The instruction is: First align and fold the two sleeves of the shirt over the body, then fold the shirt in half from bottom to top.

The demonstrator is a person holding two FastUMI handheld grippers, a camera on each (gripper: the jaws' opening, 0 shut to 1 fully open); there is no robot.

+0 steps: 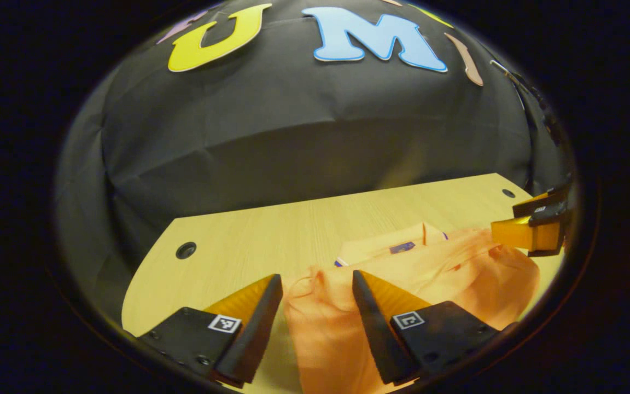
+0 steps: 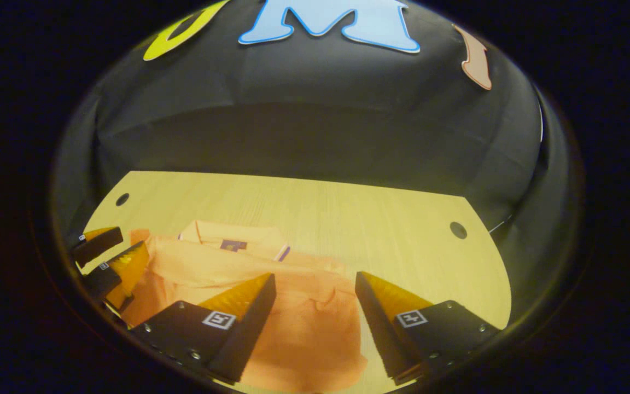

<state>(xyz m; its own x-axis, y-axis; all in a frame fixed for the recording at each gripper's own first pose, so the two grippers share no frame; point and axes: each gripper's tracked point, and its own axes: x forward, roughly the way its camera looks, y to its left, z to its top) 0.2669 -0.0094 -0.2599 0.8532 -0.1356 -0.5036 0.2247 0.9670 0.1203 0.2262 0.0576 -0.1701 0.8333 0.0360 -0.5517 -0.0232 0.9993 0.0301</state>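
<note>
My left gripper [image 1: 315, 298] is spread wide and holds nothing, its fingers straddling the near left edge of the shirt [image 1: 402, 284], above the cloth as far as I can tell. My right gripper [image 2: 315, 298] is just as wide and just as empty, over the shirt's right side. In the right gripper view my left one shows again, low at the left rim.

The risks, as I judge them: if I close on a single layer where the cloth is bunched between my left fingers, only that layer will lift and the fold under it will drag loose. If my two hands rise unevenly, the fold will come out skewed. The table [image 1: 249, 241] is smooth wood, so a sideways tug could slide the whole shirt instead of folding it.

The shirt is orange, lying on the table's near half, rumpled. Cloth seems folded in over the body, though I cannot tell whether both sleeves sit aligned. Farther off, its collar [image 2: 233, 236] points toward the wall, with a small dark label inside.
</note>
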